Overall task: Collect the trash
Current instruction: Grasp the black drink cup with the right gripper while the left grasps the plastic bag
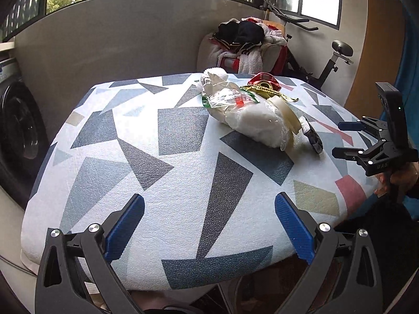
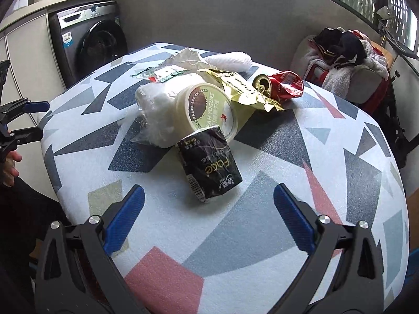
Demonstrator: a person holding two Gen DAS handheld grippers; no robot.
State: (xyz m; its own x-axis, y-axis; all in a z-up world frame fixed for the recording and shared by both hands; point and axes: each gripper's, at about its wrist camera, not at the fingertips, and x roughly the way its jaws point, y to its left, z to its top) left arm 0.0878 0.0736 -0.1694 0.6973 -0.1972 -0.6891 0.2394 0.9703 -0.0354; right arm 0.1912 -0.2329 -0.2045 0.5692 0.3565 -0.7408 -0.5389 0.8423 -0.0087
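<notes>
A heap of trash lies on a table with a patterned cover. Nearest my right gripper is a black drink carton, with a cream yogurt tub behind it. A clear bag of white wadding, a gold wrapper and a crushed red can lie further back. My right gripper is open and empty, just short of the carton. My left gripper is open and empty over the table's near part. From there the wadding bag, can and right gripper show.
A washing machine stands behind the table against the wall. A chair piled with clothes stands at the far side, next to an exercise bike. White foam netting lies at the heap's far edge.
</notes>
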